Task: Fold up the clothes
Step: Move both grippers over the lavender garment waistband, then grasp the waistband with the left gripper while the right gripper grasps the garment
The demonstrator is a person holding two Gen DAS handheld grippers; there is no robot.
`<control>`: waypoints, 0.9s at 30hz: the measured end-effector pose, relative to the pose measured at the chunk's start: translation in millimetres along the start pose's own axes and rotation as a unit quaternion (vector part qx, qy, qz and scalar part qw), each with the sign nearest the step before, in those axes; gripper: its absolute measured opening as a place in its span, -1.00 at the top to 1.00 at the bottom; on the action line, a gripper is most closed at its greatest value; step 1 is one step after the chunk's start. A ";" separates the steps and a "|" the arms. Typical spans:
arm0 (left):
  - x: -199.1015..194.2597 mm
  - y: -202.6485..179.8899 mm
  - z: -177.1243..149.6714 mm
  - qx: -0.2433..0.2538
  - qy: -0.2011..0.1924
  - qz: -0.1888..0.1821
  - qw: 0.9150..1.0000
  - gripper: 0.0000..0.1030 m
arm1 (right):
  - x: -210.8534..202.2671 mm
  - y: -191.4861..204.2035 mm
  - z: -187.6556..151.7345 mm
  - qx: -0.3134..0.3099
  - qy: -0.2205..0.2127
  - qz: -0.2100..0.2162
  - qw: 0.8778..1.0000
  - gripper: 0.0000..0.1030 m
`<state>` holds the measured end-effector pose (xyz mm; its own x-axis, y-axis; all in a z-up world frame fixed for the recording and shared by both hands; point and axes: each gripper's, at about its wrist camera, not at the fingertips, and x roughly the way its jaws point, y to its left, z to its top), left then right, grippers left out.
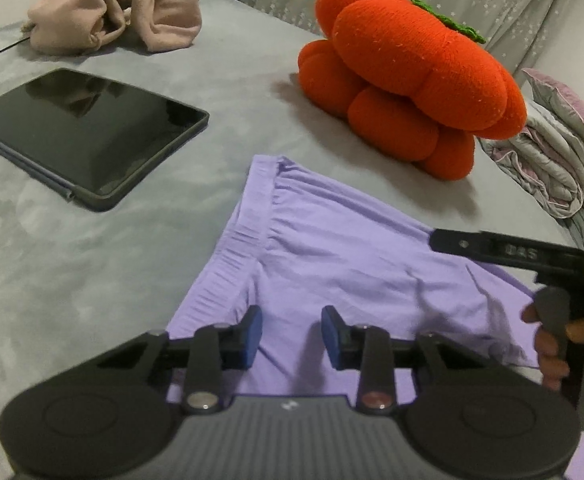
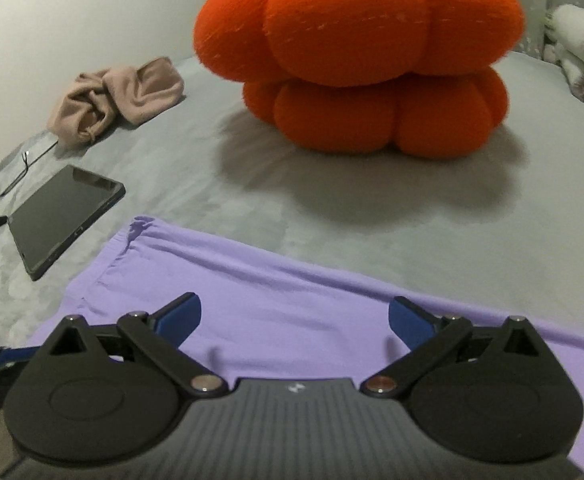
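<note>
Left tool part-open, right tool wide, both empty; lilac garment flat, waistband gathered.

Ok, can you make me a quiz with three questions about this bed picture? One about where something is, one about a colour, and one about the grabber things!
1. Where does the tablet lie?
A. Left of the purple garment
B. On top of the pumpkin pillow
C. Under the beige cloth

2. What colour is the pumpkin pillow?
A. Blue
B. Orange
C. White

3. How do the jaws of the right gripper stand?
A. Clamped on the tablet
B. Holding the beige cloth
C. Wide apart over the purple garment

Answers:
1 A: the tablet rests flat on the grey bedsheet, left of the garment.
2 B: it is bright orange with a green top.
3 C: both blue pads stand far apart, with nothing pinched.
</note>
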<state>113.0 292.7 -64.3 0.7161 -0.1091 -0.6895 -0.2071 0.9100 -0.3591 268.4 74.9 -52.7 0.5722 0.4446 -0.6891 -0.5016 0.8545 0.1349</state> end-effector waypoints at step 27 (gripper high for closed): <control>9.6 16.1 -2.5 0.000 -0.006 0.013 1.000 0.89 | -10.8 25.8 12.7 -0.059 -0.022 -0.038 0.997 0.95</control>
<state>114.8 305.3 -78.3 0.7181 -0.0804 -0.6913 -0.2261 0.9125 -0.3409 257.6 95.6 -32.8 0.6380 0.3933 -0.6621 -0.5276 0.8495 -0.0038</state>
